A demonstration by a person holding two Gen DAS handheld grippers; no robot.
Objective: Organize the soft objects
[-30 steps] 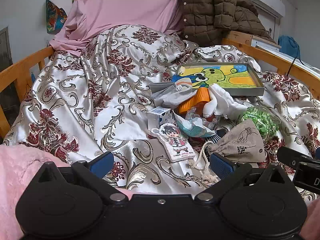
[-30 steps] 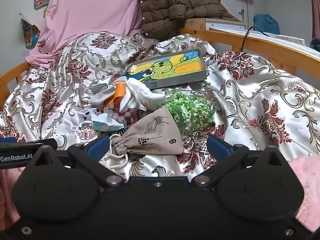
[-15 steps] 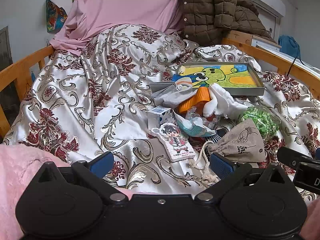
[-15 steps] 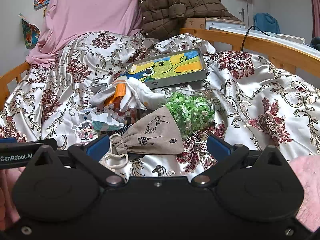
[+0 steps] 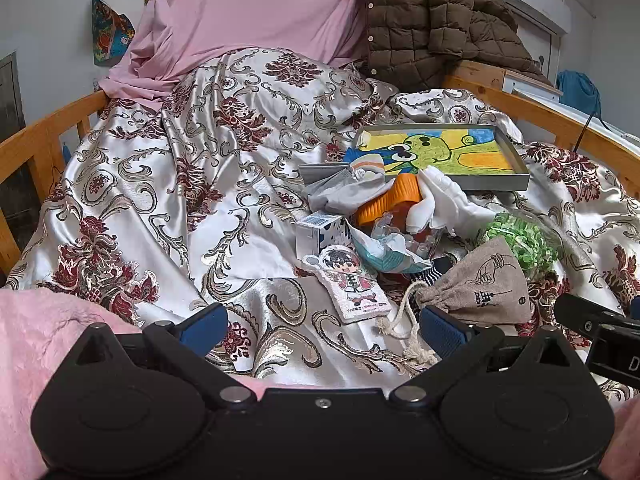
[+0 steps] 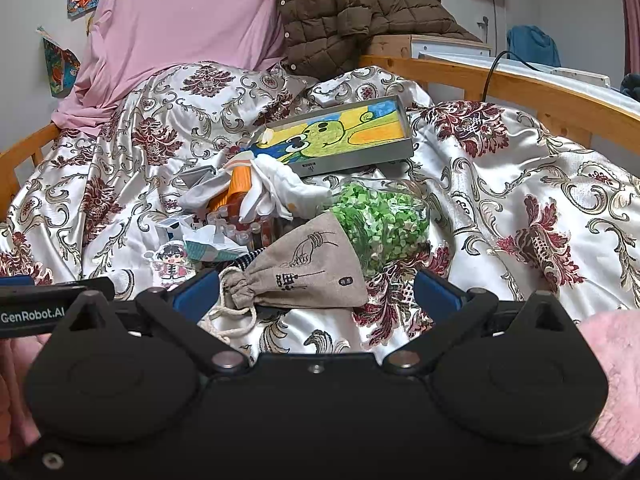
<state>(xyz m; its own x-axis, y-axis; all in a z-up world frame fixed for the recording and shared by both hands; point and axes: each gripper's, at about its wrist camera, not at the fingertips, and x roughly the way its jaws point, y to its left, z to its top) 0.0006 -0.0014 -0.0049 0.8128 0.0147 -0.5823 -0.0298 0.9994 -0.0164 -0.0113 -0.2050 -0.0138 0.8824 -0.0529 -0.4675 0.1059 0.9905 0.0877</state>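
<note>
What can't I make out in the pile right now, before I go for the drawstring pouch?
- Striped fabric, left wrist view: mostly buried under the drawstring pouch and the teal wrapper.
- Orange item, right wrist view: the white cloth covers its side; identity unclear.
- Pouch contents: hidden in both views.
- Right gripper: open around the pouch; contact not discernible.

Soft, even indoor light filled both views, with no harsh shadows. The satin bedspread (image 5: 224, 184) caught bright sheen along its folds. Focus was sharp mid-frame; fisheye distortion bent the wooden bed rail (image 6: 520, 84) and darkened the corners, while the near black housings looked slightly soft
</note>
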